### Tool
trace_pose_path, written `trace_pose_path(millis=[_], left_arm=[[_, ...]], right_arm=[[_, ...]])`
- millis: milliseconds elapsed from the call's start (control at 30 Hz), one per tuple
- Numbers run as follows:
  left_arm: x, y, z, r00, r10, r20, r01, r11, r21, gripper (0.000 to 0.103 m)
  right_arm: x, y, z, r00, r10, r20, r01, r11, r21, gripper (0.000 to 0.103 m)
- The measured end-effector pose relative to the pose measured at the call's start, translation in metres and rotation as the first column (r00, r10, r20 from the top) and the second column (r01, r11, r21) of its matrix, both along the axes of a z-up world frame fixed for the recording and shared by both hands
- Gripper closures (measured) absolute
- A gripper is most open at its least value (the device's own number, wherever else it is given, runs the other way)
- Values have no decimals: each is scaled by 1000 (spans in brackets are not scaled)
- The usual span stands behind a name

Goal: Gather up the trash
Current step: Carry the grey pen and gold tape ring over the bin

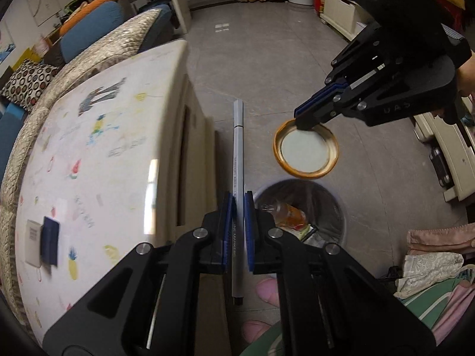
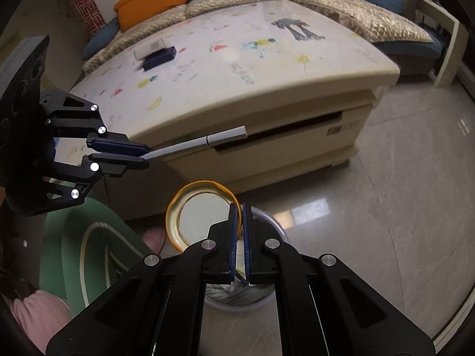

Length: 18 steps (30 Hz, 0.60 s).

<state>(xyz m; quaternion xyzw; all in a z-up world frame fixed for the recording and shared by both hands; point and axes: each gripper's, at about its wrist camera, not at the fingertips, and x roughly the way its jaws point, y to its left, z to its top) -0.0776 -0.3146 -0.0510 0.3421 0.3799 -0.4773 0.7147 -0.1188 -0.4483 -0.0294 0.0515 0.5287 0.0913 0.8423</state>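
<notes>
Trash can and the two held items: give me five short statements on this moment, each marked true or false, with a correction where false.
1. The left hand-held gripper is shut on a grey marker pen. True.
2. The right hand-held gripper holds a crumpled paper ball. False: it grips a gold jar lid by its rim.
3. The trash can on the floor is empty. False: wrappers and other rubbish already lie inside.
4. A dark blue box lies on the coffee table. True.
5. The marker pen has its cap off. False: the cap is on.
</notes>
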Motion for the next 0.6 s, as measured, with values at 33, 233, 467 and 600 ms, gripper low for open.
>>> trace_pose_path(millis=[33,233,467,600], left_arm=[[-6,-6,-6,1000,-13,-12,13,1000,5,97],[-32,-33,-44,996,-69,-64,72,996,47,96],[-46,-51,-95,988,-94,-126,110,986,128,97],[-44,-58,-121,983,-89,-161,117,978,174,96]], right_arm=[[-7,-3,-7,1000,-9,-14,9,1000,7,99],[-40,-18,-59,993,-62,-96,67,996,51,99],[-58,-27,-113,978,-115,-173,131,988,85,99],[-60,-27,-137,971,-131,-198,151,985,85,98]])
